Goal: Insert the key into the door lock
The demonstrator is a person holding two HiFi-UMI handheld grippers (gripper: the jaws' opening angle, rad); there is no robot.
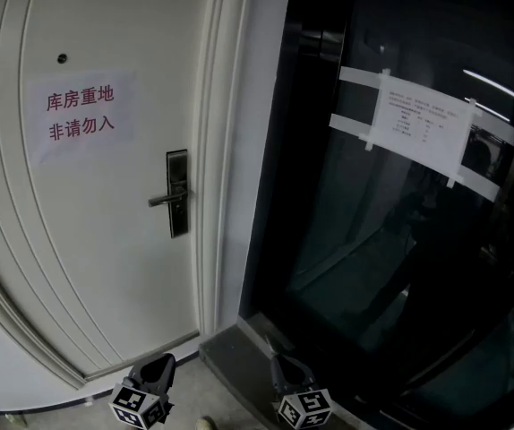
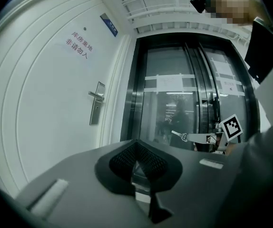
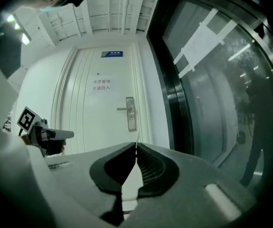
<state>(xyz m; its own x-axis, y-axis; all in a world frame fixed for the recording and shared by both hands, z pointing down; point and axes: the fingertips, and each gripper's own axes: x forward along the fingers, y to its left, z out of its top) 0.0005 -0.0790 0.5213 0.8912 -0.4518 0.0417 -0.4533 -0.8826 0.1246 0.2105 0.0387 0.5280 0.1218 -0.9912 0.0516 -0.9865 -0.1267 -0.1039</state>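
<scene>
While right hand-held gripper (image 3: 136, 145) clamps key (image 2: 180, 135), door lock (image 3: 131, 118) lies well ahead; left hand-held gripper (image 2: 136, 144) closed

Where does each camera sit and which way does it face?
Head view: on the head, looking down at white door, glass door; left gripper, right gripper low.
Left gripper view: along its shut jaws toward both doors; right gripper's key shows.
Right gripper view: faces white door; left gripper shows.
Shared: door handle, in all.
</scene>
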